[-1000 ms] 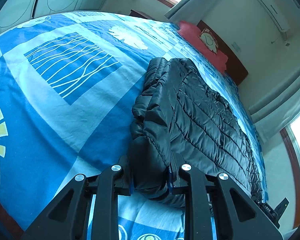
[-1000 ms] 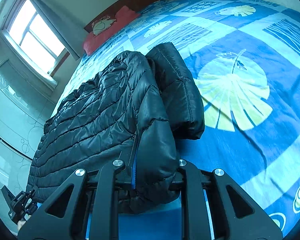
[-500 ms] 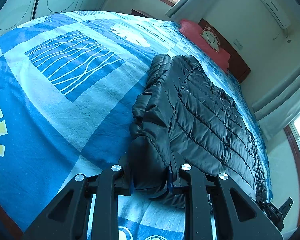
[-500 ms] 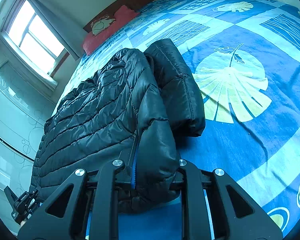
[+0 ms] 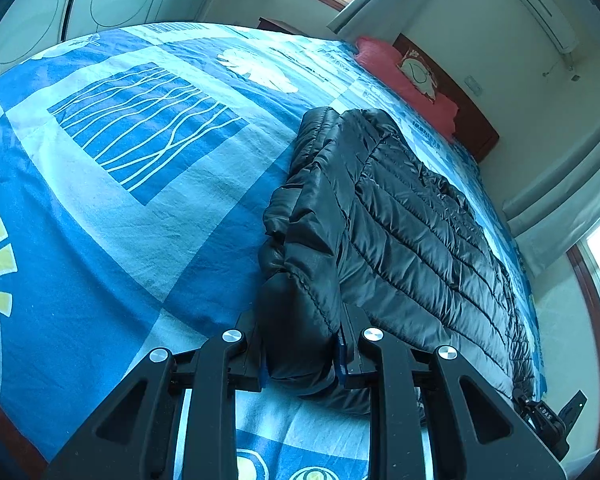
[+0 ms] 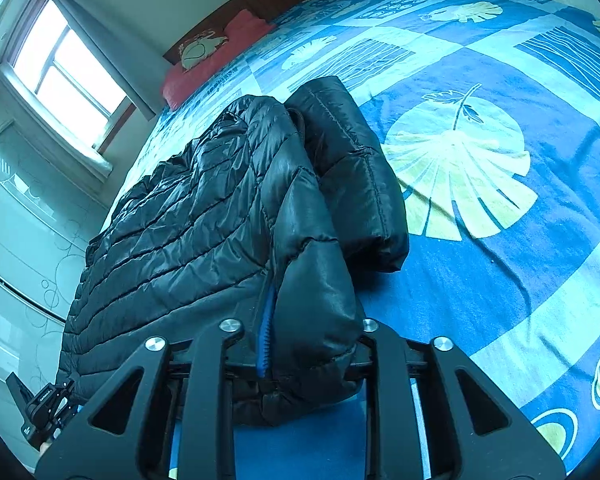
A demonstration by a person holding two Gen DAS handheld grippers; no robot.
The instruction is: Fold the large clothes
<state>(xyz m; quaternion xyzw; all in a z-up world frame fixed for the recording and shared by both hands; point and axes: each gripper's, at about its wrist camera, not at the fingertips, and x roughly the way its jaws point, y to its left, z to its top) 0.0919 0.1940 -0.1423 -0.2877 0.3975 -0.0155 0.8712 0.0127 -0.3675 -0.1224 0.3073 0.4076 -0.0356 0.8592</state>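
A black quilted puffer jacket lies on the blue patterned bed. My left gripper is shut on the near left corner of the jacket's hem. In the right wrist view the same jacket fills the middle, with one sleeve folded along its right side. My right gripper is shut on the jacket's near right corner, where a blue lining edge shows. Each gripper shows at the far corner of the other's view.
A red pillow lies at the head of the bed by a dark wooden headboard. Windows with curtains and wardrobe doors flank the bed. Open bedspread lies left of the jacket and right of it.
Both grippers keep their hold on the jacket corners. The views have shifted slightly, with the jacket drawn a little along the bed; its shape is nearly the same.
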